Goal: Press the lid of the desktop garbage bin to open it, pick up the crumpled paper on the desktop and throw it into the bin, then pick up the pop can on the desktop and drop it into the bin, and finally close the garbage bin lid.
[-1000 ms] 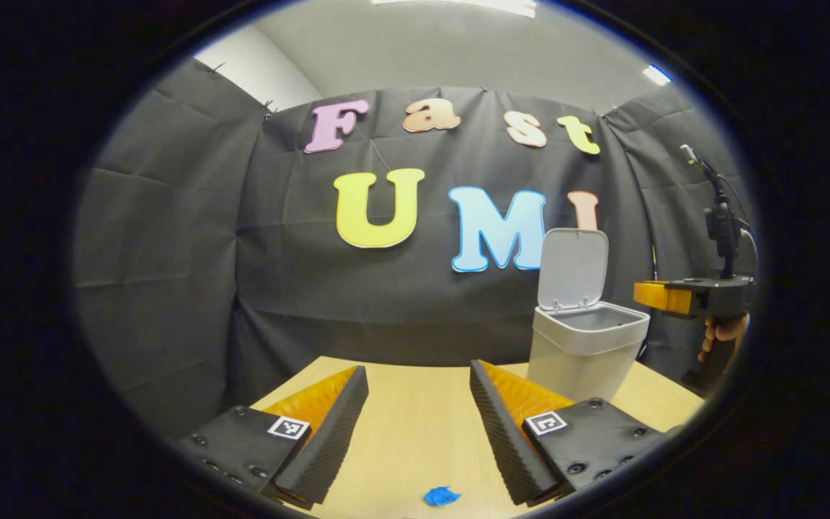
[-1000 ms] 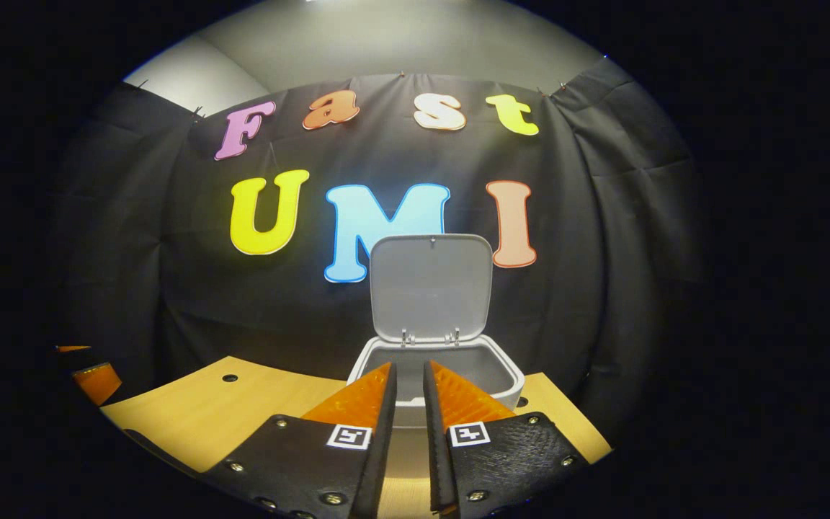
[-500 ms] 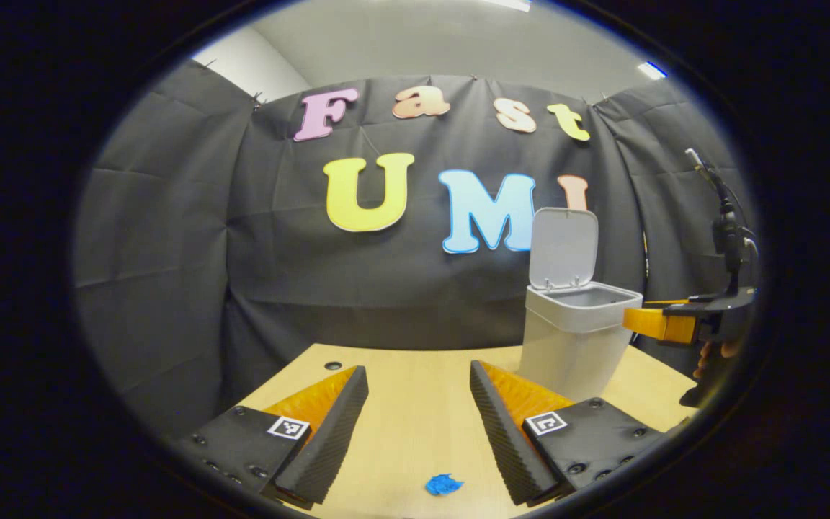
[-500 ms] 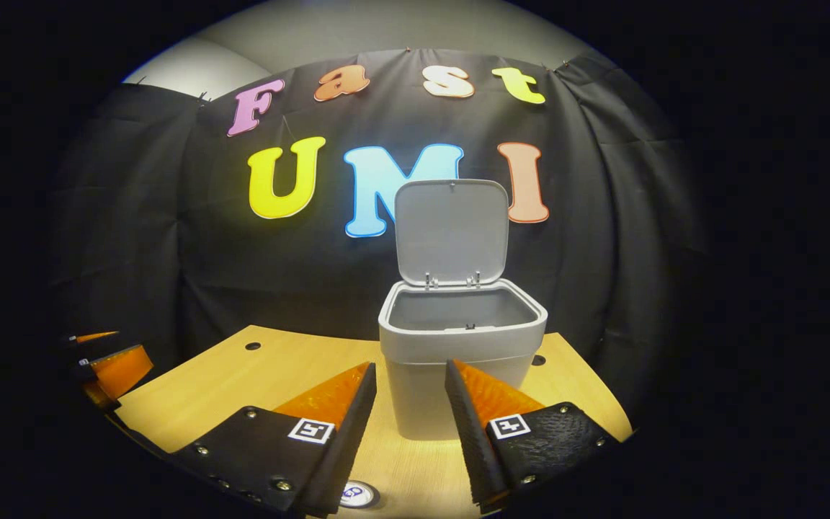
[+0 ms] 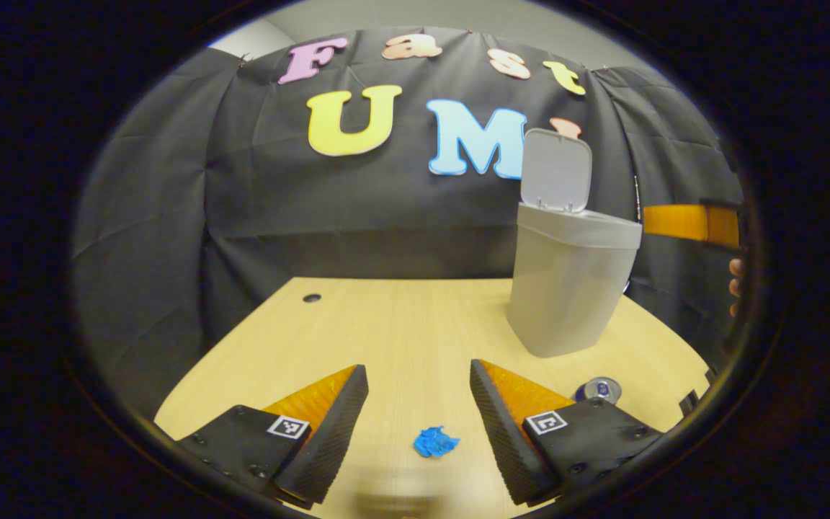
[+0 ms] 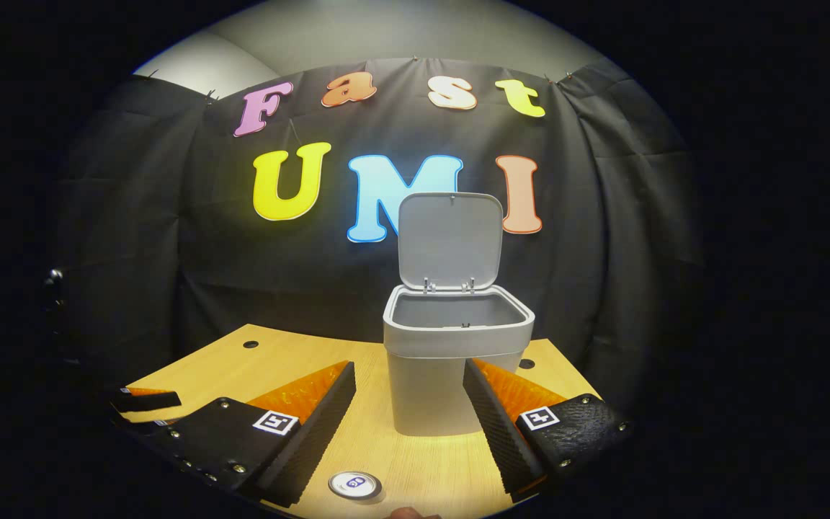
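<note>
Even overhead light, moderately bright; wooden desktop (image 5: pixel 400 317) well lit, black cloth wall (image 5: pixel 170 216) swallows detail; strong fisheye bending at edges; smeared blur at left gripper view's bottom centre; bin lid (image 6: pixel 449 239) sharp, glare-free.

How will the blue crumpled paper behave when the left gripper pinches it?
The crumpled paper looks small and creased, so it is probably very light and will squash. Lying low on the table, it may slide unless the open left gripper closes near the surface.
</note>
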The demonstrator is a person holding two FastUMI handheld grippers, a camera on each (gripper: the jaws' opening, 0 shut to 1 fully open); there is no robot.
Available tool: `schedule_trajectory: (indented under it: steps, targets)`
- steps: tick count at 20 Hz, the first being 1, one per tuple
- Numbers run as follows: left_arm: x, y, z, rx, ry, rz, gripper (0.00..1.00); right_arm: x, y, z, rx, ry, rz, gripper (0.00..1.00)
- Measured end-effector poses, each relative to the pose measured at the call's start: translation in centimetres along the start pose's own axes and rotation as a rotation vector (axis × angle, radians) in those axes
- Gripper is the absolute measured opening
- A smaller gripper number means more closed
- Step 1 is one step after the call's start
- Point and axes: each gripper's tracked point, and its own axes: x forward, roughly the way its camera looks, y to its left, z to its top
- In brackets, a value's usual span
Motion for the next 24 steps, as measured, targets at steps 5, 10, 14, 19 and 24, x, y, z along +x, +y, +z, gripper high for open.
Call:
schedule_trajectory:
  steps: [5, 10, 14, 19, 24]
  targets:
    - [3.9, -0.6, -6.2, 0.022, 0.158, -0.041, 0.96, -1.8, -0.4, 0.1, -0.047, -0.004, -0.063, 0.96]
    - [6.7, -0.6, -11.0, 0.022, 0.303, -0.077, 0.95, -2.7, -0.5, -0.9, -0.049, 0.029, -0.103, 0.96]
    - [8.0, -0.9, -13.6, 0.045, 0.371, -0.082, 0.92, -3.7, -0.8, -1.6, -0.042, 0.044, -0.121, 0.96]
    - [8.2, -0.4, -15.5, 0.055, 0.416, -0.067, 0.73, -3.9, -1.5, -2.0, -0.039, 0.051, -0.133, 0.96]
    - [8.5, -0.6, -15.4, 0.066, 0.400, -0.066, 0.54, -3.8, -1.7, -2.1, -0.035, 0.048, -0.121, 0.96]
